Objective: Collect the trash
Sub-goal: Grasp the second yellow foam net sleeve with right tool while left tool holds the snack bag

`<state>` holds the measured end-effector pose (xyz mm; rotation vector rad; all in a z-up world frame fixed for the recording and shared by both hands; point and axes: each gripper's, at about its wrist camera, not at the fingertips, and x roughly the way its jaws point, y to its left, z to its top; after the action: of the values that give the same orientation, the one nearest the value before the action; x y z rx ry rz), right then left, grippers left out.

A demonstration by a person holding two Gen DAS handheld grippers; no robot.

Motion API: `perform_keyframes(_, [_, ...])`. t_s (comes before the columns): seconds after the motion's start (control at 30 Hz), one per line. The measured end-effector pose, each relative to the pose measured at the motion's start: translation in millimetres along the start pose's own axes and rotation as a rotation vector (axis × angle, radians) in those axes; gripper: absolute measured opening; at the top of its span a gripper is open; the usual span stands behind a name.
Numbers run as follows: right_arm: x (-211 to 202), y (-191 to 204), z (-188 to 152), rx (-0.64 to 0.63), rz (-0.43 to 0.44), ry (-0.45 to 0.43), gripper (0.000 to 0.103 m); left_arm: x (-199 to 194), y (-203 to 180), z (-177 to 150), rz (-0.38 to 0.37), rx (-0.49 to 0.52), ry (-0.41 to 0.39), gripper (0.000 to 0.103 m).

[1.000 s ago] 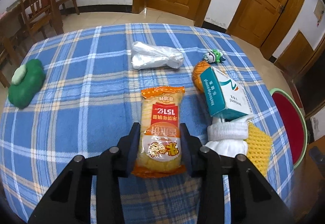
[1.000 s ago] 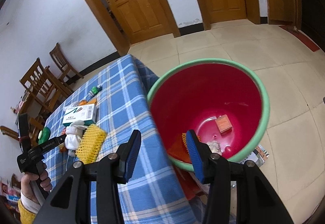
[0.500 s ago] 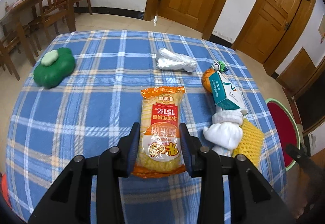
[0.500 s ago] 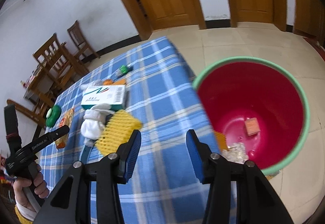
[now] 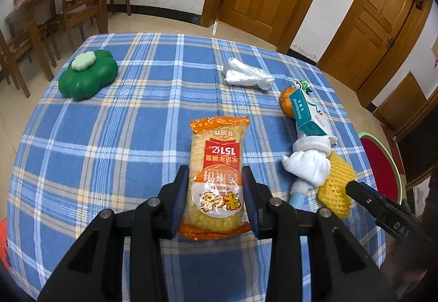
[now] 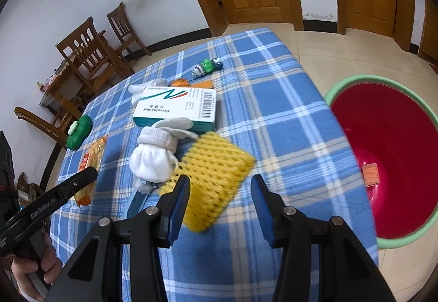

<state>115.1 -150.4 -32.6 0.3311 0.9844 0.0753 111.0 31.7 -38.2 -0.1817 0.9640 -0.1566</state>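
Left gripper (image 5: pixel 216 198) is clamped on the noodle packet (image 5: pixel 217 173), with one blue pad on each long side of its lower half; whether the packet rests on the tablecloth (image 5: pixel 109 137) or is lifted a little, I cannot tell. To the right of it lie a white sock (image 5: pixel 309 162), touching a yellow foam net (image 5: pixel 335 189), and behind them a white and teal medicine box (image 5: pixel 308 113) leaning over an orange object (image 5: pixel 286 100). Farther back there is a crumpled silver wrapper (image 5: pixel 247 77), and at the far left a green flower-shaped object (image 5: pixel 87 76).

Right gripper (image 6: pixel 220 193) has its jaws apart and holds nothing. It hovers over the near edge of the yellow foam net (image 6: pixel 212 174); its left pad is over the net's corner, but contact is not clear. Beyond the net are the white sock (image 6: pixel 152 162) and the medicine box (image 6: pixel 176 109), and a small green toy (image 6: pixel 206 66) lies near the far edge. The red bin with green rim (image 6: pixel 394 137) stands on the floor to the right of the table, with an orange piece (image 6: pixel 371 174) inside.
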Motion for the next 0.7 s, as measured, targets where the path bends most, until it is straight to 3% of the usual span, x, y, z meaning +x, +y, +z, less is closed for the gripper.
perform_keyframes(0.13, [11, 8, -2, -0.019, 0.003, 0.022, 0.048, 0, 2, -1, -0.002, -0.006, 0.003, 0.038])
perform_keyframes(0.3, [15, 13, -3, -0.052, -0.012, 0.013, 0.028, -1, 3, -2, -0.006, -0.007, 0.003, 0.038])
perform_keyframes(0.4, [13, 12, -4, -0.051, 0.001, 0.015, 0.022, -3, 1, -3, -0.010, -0.003, 0.001, 0.038])
perform_keyframes(0.7, [-11, 5, -7, -0.031, 0.029, -0.026, 0.019, -15, -12, -2, -0.043, 0.020, -0.011, 0.038])
